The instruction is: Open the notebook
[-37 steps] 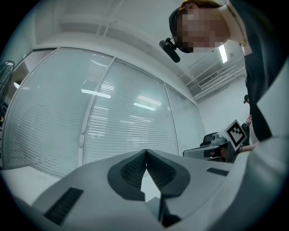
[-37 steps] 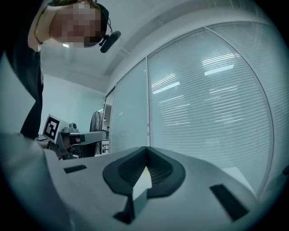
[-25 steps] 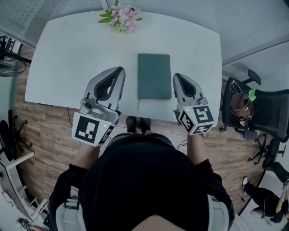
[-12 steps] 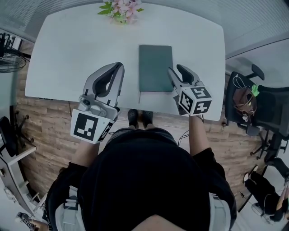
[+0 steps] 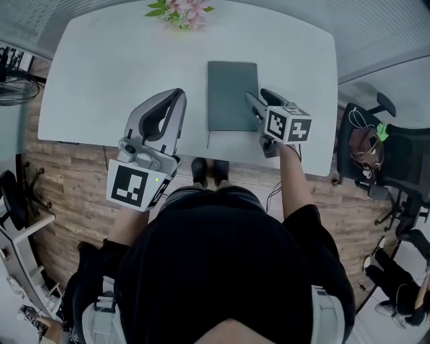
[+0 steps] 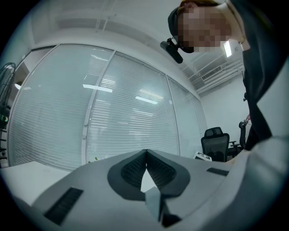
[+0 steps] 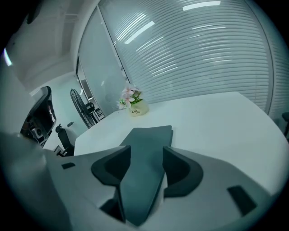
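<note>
A closed dark green notebook lies flat on the white table, near its front edge. My right gripper slants down at the notebook's right front edge. Its jaws are opening. In the right gripper view the notebook runs between the two spread jaws of the right gripper, and the pads do not press on it. My left gripper hovers level to the left of the notebook, apart from it. In the left gripper view the left gripper has its tips touching and nothing between them.
A small vase of pink flowers stands at the table's far edge, also seen as flowers beyond the notebook. A black office chair with a bag is right of the table. A fan stands at the left.
My right gripper has sunk toward the table and moved in to the notebook's right front edge, rolling as it went, and its jaws have gone from shut to spread. The left gripper stayed put.
</note>
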The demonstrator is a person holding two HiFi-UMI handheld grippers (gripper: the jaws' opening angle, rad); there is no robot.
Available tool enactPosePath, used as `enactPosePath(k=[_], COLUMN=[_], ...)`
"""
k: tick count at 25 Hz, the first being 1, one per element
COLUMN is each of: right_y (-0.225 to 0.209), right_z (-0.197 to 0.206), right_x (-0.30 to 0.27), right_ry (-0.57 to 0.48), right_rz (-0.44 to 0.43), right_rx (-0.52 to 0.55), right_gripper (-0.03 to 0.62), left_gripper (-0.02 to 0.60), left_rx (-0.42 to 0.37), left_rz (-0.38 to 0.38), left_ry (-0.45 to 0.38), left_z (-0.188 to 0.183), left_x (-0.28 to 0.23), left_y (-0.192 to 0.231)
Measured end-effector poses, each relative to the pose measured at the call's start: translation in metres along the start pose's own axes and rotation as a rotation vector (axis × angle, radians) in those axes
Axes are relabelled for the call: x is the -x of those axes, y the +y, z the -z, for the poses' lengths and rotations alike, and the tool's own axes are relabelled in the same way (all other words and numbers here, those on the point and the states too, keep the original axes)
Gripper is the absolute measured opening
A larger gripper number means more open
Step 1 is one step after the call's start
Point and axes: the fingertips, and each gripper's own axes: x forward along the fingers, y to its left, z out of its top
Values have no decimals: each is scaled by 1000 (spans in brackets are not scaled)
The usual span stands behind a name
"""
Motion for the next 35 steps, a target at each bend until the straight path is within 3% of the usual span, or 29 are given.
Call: enactPosePath(k=[13, 22, 35], right_y=[-7, -23, -21], right_z=[26, 24, 15], right_x=[-21, -20, -12], right_ry=[161, 227, 142], right_rz=[-30, -48, -94], right_rx=[-81, -178, -203], right_gripper=[253, 103, 43], left_gripper=[12, 12, 12], left_rx=[-15, -14, -23], left_rz=[-41, -54, -79], left_ry=[16, 18, 15], left_z=[3, 5, 2], left_x=[5, 9, 6], left_y=[1, 5, 0])
